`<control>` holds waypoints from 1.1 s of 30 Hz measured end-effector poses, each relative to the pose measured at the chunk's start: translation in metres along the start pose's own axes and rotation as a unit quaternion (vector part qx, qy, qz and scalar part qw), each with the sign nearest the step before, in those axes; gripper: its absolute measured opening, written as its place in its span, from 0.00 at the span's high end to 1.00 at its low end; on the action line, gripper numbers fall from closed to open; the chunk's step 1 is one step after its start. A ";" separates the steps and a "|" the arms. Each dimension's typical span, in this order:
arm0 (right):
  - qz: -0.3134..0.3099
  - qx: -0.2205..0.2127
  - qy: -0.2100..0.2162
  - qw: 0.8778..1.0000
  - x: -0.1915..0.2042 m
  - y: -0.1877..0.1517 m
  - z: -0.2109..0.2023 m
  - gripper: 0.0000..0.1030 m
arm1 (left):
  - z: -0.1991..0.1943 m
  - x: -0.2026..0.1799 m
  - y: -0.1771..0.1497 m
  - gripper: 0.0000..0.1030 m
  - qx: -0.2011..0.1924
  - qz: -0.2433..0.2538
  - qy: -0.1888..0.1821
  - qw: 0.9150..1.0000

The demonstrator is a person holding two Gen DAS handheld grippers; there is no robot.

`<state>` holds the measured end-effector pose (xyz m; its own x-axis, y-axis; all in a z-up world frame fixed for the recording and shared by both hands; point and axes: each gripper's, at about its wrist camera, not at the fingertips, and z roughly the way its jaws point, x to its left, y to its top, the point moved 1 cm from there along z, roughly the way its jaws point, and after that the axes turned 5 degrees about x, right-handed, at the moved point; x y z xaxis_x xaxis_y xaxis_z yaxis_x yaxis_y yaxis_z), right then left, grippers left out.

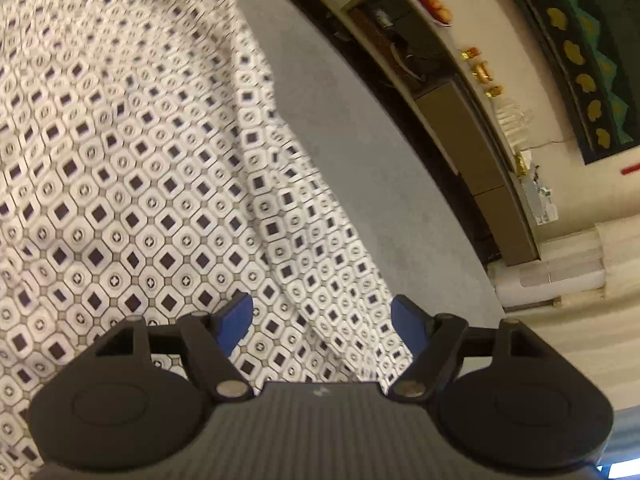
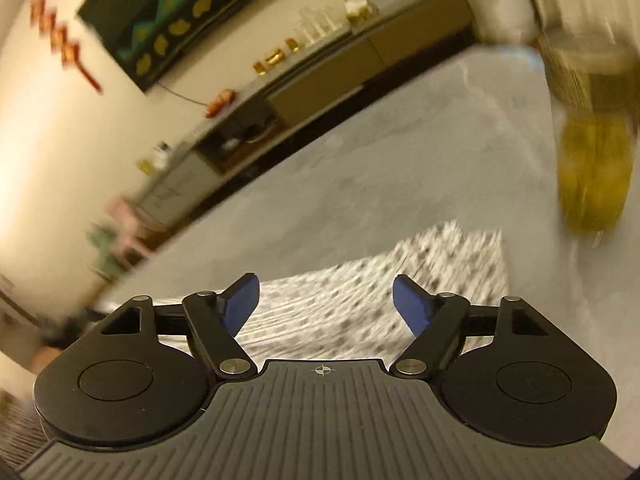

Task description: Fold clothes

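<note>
- The left gripper (image 1: 322, 318) hangs over a patterned garment (image 1: 132, 184) with its two blue fingers (image 1: 236, 322) spread wide; nothing is pinched between them.
- The garment is white cloth printed with small dark squares and rings. It lies rumpled on a grey tabletop (image 1: 360, 160), filling the space ahead of and to the left of the left fingers.
- A long fold of the cloth runs from the far left down between the left fingers, and its edge passes just inside the right-hand finger.
- Bare grey surface lies ahead and to the right of that finger, beyond the cloth's edge.
- Farther right, past the table's edge, there is a long low cabinet (image 1: 472, 148) against a pale wall, with small golden and red items on its top.
- The right gripper (image 2: 324, 304) also has its blue fingers (image 2: 410, 306) spread apart, with nothing held.
- In the right wrist view the same garment (image 2: 360, 292) lies just ahead of and below the fingers, heavily blurred; a flat part of it reaches forward and to the right.
- Beyond the cloth, the grey tabletop (image 2: 360, 160) stretches bare away from the fingers.
- A blurred yellow-green container (image 2: 592, 168) stands well ahead and to the right of the right fingers; what it is cannot be told.
- A dark wall hanging (image 2: 180, 16) with green and yellow shapes is far ahead on the left, above the cabinet (image 2: 320, 84).
</note>
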<state>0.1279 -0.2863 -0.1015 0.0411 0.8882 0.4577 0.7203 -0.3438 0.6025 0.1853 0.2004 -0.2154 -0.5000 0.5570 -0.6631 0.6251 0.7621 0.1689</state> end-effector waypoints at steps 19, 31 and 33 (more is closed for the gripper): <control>-0.043 0.045 -0.031 0.998 0.015 -0.032 0.038 0.24 | 0.026 0.022 -0.012 0.52 0.039 -0.057 -0.104 0.992; 0.100 0.064 0.027 0.993 -0.022 -0.033 0.040 0.24 | -0.051 -0.020 -0.068 1.00 -0.030 0.067 -0.160 0.984; 0.143 0.063 0.045 0.987 -0.032 -0.035 0.037 0.23 | -0.088 -0.005 -0.098 1.00 -0.038 0.090 -0.154 0.983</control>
<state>0.1269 -0.2913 -0.1614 0.1965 0.7280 0.6568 0.7691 -0.5300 0.3573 0.0744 0.1520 -0.1643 -0.1719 0.5675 -0.8053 0.6344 0.6891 0.3502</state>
